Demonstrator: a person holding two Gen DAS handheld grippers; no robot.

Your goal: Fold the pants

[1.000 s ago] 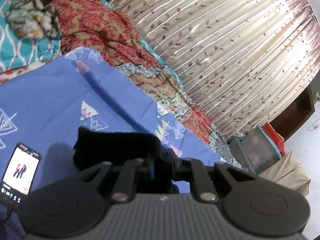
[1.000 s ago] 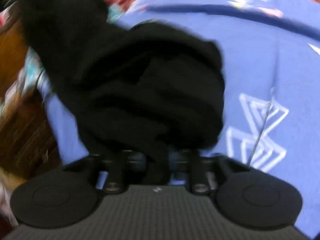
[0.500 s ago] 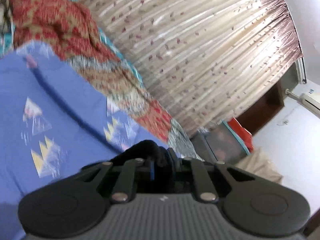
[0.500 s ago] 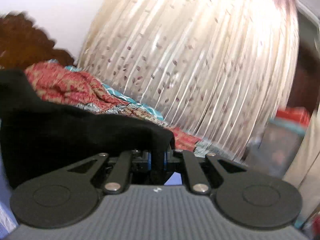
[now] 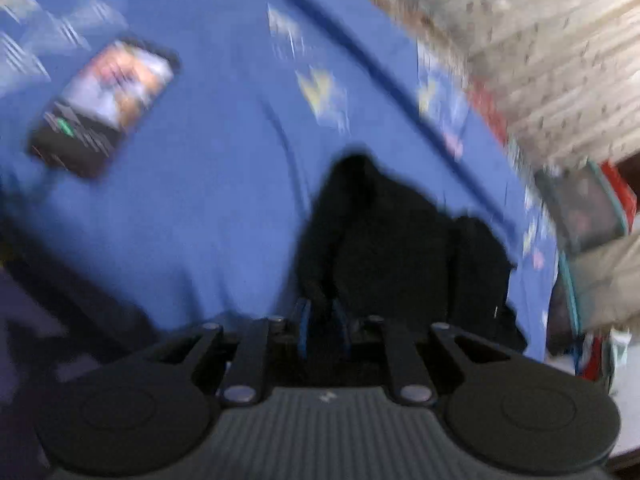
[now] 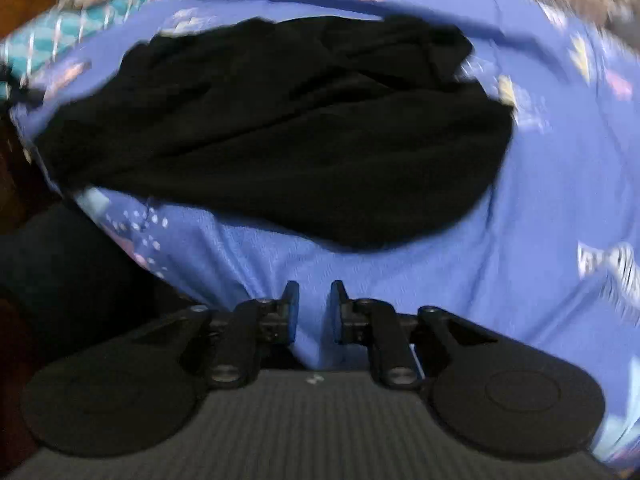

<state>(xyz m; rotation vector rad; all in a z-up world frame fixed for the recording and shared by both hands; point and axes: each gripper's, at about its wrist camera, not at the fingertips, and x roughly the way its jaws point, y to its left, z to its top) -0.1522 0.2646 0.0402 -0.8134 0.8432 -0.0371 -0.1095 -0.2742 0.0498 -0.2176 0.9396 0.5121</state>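
Observation:
The black pants [image 6: 280,132] lie in a bunched, roughly folded heap on the blue bedsheet [image 6: 520,260], a little ahead of my right gripper [image 6: 314,304]. Its jaws are opening and only sheet shows between them. In the left wrist view, which is blurred, my left gripper [image 5: 322,320] is low over the bed and shut on an edge of the black pants [image 5: 384,232]. The fabric runs from between the blue pads out onto the sheet.
A phone [image 5: 106,106] with its screen lit lies on the blue bedsheet [image 5: 200,220] to the left. A beige curtain [image 5: 540,60] and a storage box [image 5: 584,208] stand beyond the bed's right edge. Teal bedding [image 6: 60,36] lies at the far left.
The right gripper let go of the pants, which now lie on the sheet, and drew back from them. The left gripper swung down toward the bed, still holding the fabric.

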